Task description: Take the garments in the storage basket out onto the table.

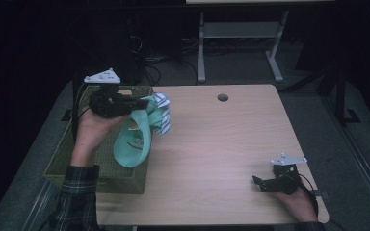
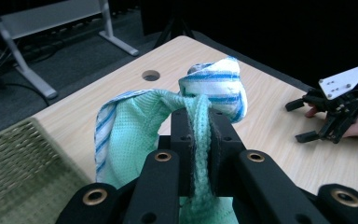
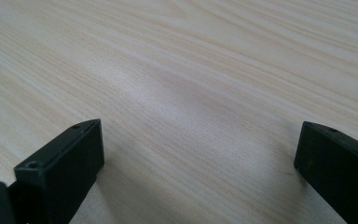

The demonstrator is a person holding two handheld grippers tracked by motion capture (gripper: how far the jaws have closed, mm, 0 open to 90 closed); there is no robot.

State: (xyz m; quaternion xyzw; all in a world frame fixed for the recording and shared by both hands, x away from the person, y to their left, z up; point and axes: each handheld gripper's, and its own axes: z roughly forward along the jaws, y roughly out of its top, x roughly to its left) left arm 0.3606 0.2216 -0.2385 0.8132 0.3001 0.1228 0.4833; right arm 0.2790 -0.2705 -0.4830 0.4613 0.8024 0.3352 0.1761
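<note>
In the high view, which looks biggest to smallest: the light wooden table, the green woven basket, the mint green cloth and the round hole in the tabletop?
1. Light wooden table
2. Green woven basket
3. Mint green cloth, held by the left gripper
4. Round hole

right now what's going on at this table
A person's left gripper is shut on a mint green cloth bundled with a blue-striped white one, holding them in the air over the edge of a green basket at the table's left side. The right gripper rests open near the right corner, holding nothing.
</note>
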